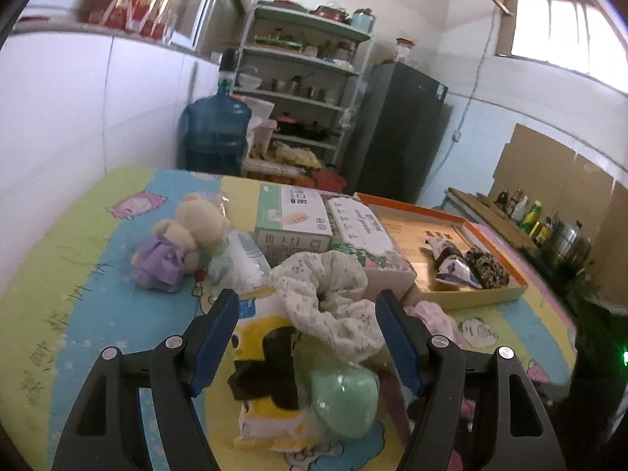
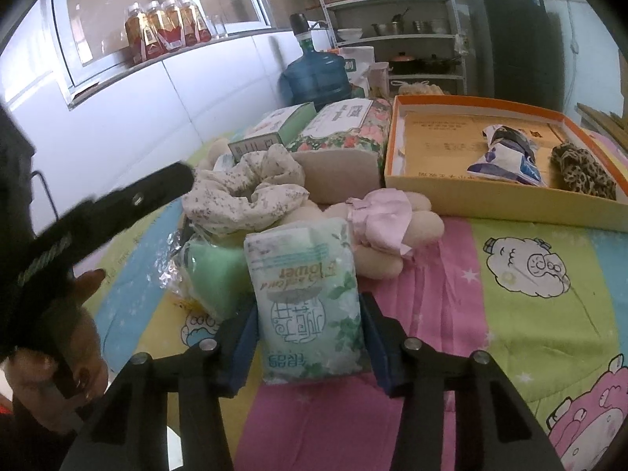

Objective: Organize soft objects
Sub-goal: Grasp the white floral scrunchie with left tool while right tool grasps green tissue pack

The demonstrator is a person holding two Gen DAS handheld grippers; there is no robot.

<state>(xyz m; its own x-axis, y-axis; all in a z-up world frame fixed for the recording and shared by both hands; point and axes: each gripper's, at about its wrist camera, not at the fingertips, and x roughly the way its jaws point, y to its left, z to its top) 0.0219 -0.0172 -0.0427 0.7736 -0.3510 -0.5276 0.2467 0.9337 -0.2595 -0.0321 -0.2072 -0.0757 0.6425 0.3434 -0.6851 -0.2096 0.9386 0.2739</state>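
Observation:
My left gripper (image 1: 308, 325) stands open around a cream floral scrunchie (image 1: 333, 298), which lies on a heap of soft things without touching either pad. Under it are a yellow packet (image 1: 263, 329) and a wrapped green sponge (image 1: 345, 400). My right gripper (image 2: 310, 314) is shut on a pale green tissue pack (image 2: 310, 298), with a pad against each side. Behind that pack lie the scrunchie (image 2: 243, 188), the sponge (image 2: 216, 271) and a plush toy in a pink dress (image 2: 380, 219). The orange-rimmed box (image 2: 471, 200) holds a blue-white tissue pack (image 2: 506, 157) and a leopard scrunchie (image 2: 581, 172).
A plush bear in a purple dress (image 1: 176, 243) sits at the left on the cartoon-print cloth (image 1: 78, 274). Two tissue boxes (image 1: 290, 216) stand behind the heap. A water jug (image 1: 216, 133), shelves and a fridge lie beyond the table. A hand holds the left gripper's body (image 2: 117, 204).

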